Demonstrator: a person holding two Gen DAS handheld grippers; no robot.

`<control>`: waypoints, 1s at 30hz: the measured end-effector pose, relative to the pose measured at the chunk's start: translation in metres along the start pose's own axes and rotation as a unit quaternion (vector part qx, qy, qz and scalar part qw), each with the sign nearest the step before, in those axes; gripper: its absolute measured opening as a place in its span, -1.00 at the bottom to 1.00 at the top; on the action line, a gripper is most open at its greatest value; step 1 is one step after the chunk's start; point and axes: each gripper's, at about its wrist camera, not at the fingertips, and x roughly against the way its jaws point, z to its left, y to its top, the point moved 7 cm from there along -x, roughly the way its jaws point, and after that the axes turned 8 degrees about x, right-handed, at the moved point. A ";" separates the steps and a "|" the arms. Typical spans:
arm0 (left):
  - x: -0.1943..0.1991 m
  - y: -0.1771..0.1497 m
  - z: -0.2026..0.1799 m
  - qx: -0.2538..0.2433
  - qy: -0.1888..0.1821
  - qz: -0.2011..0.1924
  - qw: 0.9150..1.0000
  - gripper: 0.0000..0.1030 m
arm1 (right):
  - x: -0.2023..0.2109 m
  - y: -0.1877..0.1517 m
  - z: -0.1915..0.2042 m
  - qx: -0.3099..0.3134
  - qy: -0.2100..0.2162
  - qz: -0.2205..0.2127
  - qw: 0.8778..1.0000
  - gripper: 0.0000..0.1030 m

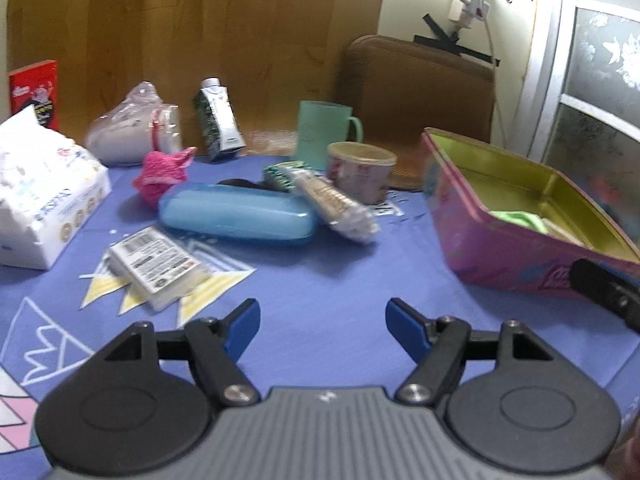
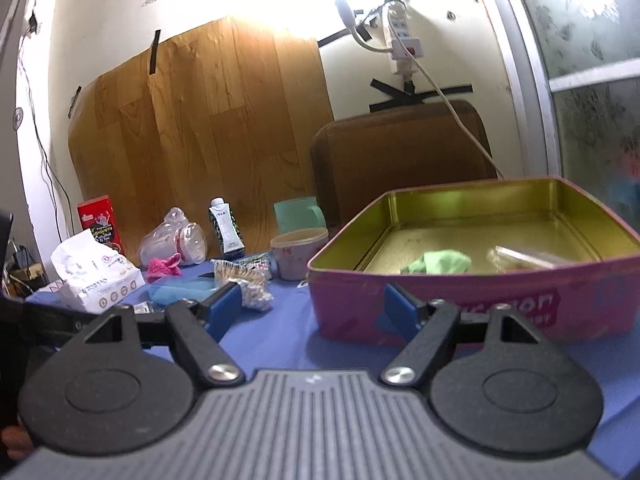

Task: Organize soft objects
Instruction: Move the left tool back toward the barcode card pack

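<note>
Left wrist view: the left tongs [image 1: 322, 316] are spread apart with nothing between the blue pads, hanging over the blue patterned cloth on the surface [image 1: 328, 280]. Ahead there's a smooth oval blue case [image 1: 236, 214], a fuzzy pink knit thing [image 1: 162, 174] just behind it, and a crinkly clear wrapped roll [image 1: 332, 200] leaning on the case's right end. Flat barcode packet [image 1: 158, 266] sits near the case's front left, puffy white tissue pack [image 1: 44, 196] far left. At the back: a milk carton [image 1: 219, 120], a mint cup [image 1: 326, 134] and a paper tub [image 1: 360, 172]. The pink tin [image 1: 516, 264] is off to the right, gold inside, with a soft green cloth [image 1: 516, 218] in it.

Right wrist view: the right tongs [image 2: 313, 302] are also released, empty, sitting just in front of the tin [image 2: 460, 308]. From here the green cloth [image 2: 438, 262] lies crumpled on the tin's shiny floor, and a clear wrapped packet [image 2: 524, 258] lies to its right. The pink knit [image 2: 164, 266] and tissue pack [image 2: 96, 276] are well off to the left, still out on the cloth.
</note>
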 end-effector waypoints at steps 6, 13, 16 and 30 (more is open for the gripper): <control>-0.001 -0.001 0.022 -0.001 0.032 -0.001 0.999 0.39 | -0.010 -0.007 0.008 -0.009 0.016 0.025 1.000 0.56; -0.003 -0.002 0.054 0.007 0.062 -0.003 0.998 0.40 | -0.023 -0.012 0.035 0.014 0.030 0.045 0.998 0.55; -0.004 -0.002 0.070 0.015 0.072 -0.003 0.997 0.40 | -0.031 -0.013 0.047 0.027 0.045 0.054 0.997 0.55; 0.017 0.017 0.189 0.138 0.121 -0.049 0.982 0.40 | -0.098 -0.019 0.141 0.111 0.153 0.120 0.975 0.54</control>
